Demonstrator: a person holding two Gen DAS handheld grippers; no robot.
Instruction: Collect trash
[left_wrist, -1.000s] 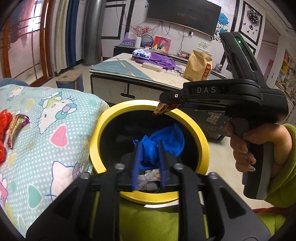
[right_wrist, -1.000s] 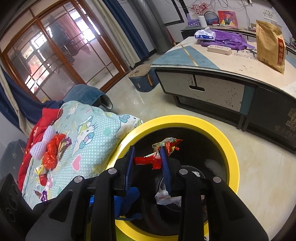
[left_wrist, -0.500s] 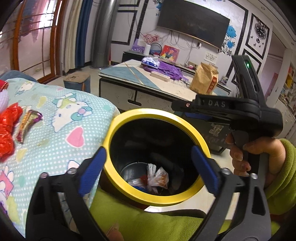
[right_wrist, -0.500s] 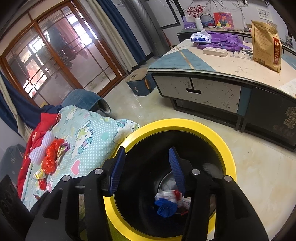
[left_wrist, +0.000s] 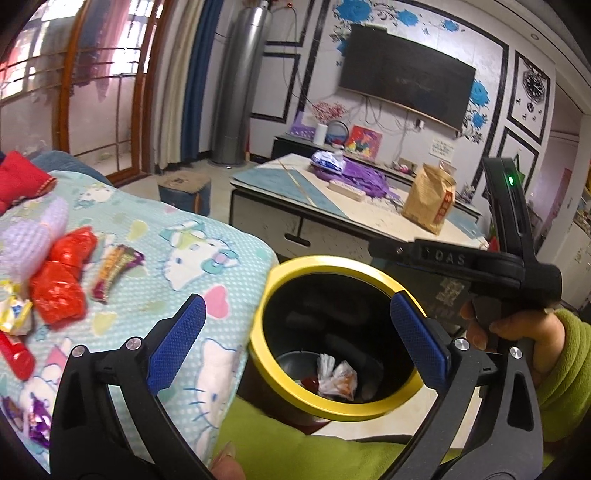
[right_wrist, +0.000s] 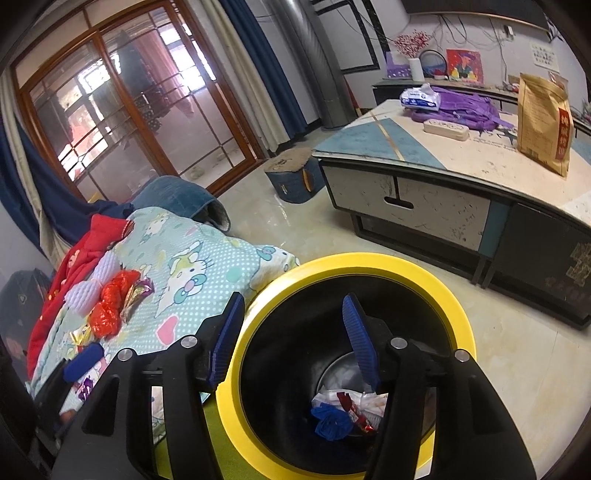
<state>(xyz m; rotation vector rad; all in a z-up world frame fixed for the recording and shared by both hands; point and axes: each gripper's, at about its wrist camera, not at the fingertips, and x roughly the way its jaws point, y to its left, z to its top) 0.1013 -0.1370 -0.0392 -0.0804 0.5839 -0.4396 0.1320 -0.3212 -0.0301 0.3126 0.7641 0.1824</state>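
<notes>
— Both of my grippers are empty over the bin (right_wrist: 458, 314), yes? The left gripper (left_wrist: 295, 339) has its jaws spread as wide as they go; the right gripper (right_wrist: 295, 332) has just been opening and stands about half apart, nothing between the pads of either.

— Right. The blue scrap (right_wrist: 330, 421) and the red wrapper (right_wrist: 356, 410) lie on the bottom of the bin with the white crumpled paper (left_wrist: 334, 376). What remains?

— Plenty, I judge. On the patterned blanket (left_wrist: 207, 251), just beside the bin, I see a red plastic bag (left_wrist: 62, 280), a striped foil wrapper (left_wrist: 116, 269) touching it, and a purple wrapper (left_wrist: 38, 424) near my left side.

— How would you take the next piece well?

— I'd swing the left gripper across to the striped foil wrapper, since it lies flat and nearest. Come down steeply, pads either side of its narrow width, and close on the wrapper alone — the blanket is soft and could bunch into the grip. Keep the right one clear of the yellow rim meanwhile.
</notes>
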